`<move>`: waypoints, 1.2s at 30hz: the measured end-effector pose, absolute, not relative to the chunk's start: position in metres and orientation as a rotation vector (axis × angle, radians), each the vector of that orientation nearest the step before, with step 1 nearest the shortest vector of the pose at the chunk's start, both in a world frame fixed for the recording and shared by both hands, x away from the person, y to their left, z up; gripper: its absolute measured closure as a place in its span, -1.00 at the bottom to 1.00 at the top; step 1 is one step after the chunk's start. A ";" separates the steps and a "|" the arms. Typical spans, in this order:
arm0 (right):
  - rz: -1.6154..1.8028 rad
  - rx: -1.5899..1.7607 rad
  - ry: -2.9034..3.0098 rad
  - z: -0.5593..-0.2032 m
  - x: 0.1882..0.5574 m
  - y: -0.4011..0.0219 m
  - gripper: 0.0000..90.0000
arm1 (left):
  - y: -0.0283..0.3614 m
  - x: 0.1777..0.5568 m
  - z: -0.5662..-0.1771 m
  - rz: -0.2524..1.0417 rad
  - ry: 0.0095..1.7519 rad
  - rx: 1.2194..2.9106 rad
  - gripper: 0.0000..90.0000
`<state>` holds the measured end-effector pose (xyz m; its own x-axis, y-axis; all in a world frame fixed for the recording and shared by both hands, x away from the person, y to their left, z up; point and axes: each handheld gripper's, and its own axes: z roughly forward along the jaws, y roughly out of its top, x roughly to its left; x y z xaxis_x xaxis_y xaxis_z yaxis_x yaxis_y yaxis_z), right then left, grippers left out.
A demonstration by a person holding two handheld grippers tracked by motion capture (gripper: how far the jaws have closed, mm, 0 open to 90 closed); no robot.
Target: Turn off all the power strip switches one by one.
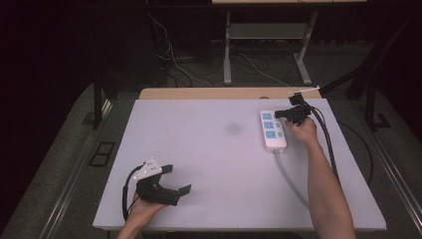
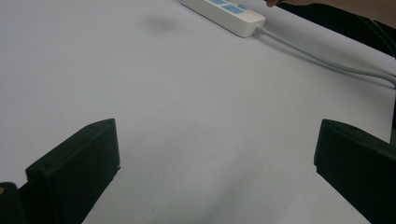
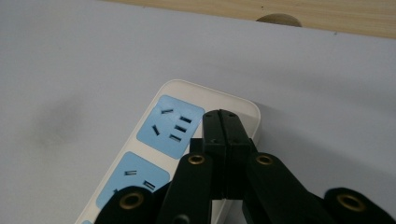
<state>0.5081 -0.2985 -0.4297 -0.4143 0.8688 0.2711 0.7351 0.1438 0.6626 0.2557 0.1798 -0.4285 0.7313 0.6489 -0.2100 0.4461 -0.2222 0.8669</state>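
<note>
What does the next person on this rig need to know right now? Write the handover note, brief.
Right hand-held gripper: jaws shut, nothing between them, tips over the far end of the white power strip, beside its top blue socket.
Left hand-held gripper: open, empty, low over the near left of the table.
Strip lies at the far right, cable trailing toward the near edge.
Done: nothing plugged in.
Left: probably pressing or shifting the strip.

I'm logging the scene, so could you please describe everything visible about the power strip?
The power strip is a white, plastic-looking bar with rounded corners and blue socket panels, lying flat near the table's far right. A pale cable leaves its near end toward the table's near edge. The right claw, jaws shut, sits over its far end beside the last socket.
</note>
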 end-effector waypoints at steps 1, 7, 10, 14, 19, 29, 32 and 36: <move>1.125 1.586 2.235 -0.430 0.508 -0.298 1.00 | 0.180 0.256 -0.429 0.237 0.851 1.862 -1.00; 1.163 1.595 2.221 -0.432 0.507 -0.301 1.00 | 0.179 0.257 -0.429 0.237 0.848 1.872 -1.00; 1.189 1.610 2.216 -0.433 0.507 -0.303 1.00 | 0.179 0.257 -0.429 0.237 0.848 1.873 -1.00; 1.202 1.635 2.241 -0.433 0.506 -0.303 1.00 | 0.179 0.258 -0.430 0.234 0.852 1.871 -1.00; 1.171 1.606 2.232 -0.428 0.505 -0.302 1.00 | 0.178 0.259 -0.430 0.234 0.850 1.878 -1.00; 1.197 1.554 2.215 -0.418 0.494 -0.304 1.00 | 0.179 0.258 -0.430 0.231 0.847 1.873 -1.00; 1.195 1.513 2.228 -0.410 0.484 -0.303 0.94 | 0.179 0.258 -0.430 0.230 0.847 1.872 -1.00; 1.217 1.477 2.228 -0.401 0.468 -0.304 0.86 | 0.177 0.257 -0.430 0.225 0.842 1.875 -1.00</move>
<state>0.4681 -0.3036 -0.4008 -0.4786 0.8390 0.2588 0.6712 0.1596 0.7239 0.2574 0.1772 -0.4300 0.7376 0.6410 -0.2123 0.4496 -0.2317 0.8627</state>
